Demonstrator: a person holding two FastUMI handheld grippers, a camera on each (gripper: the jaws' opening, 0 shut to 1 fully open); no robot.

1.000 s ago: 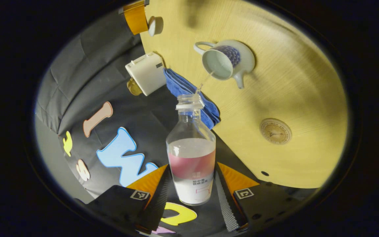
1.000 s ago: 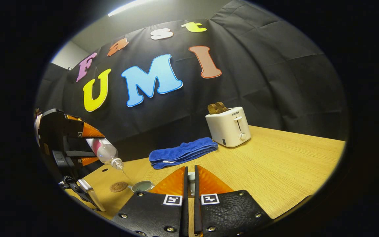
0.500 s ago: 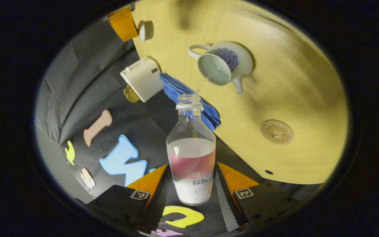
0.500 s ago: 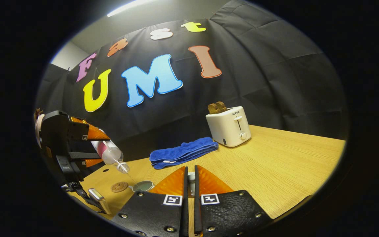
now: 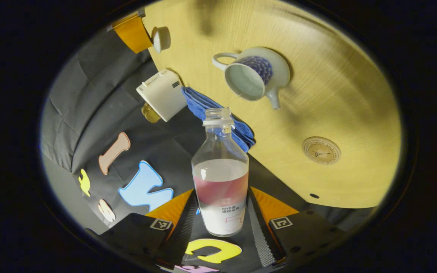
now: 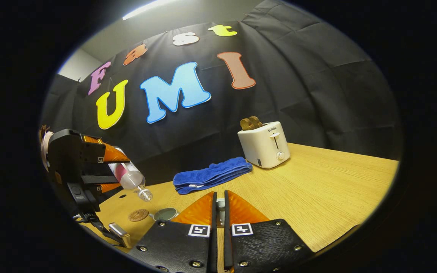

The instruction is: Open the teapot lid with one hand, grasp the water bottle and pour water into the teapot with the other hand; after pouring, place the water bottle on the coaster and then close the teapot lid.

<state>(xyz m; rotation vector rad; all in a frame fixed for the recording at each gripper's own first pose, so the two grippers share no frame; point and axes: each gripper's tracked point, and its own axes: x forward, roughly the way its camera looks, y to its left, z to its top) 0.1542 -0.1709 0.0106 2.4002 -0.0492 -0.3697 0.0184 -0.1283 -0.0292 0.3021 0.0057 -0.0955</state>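
Observation:
My left gripper is shut on a clear water bottle with a pink and white label, uncapped and partly full, tipped toward the table. Its mouth is above and short of the open pale teapot, which stands on the wooden table; no stream shows. A round wooden coaster lies beside the teapot. In the right gripper view, my right gripper is shut on the teapot lid, held to the right of the teapot and coaster. The left gripper tilts the bottle over them.
A white toaster with bread in it stands at the back of the table. A folded blue towel lies left of it, behind the teapot. The table's near edge runs just under my left gripper.
The water stream from the bottle into the teapot has stopped. The bottle has tipped back a little and drawn slightly away from the teapot. The right gripper holds still.

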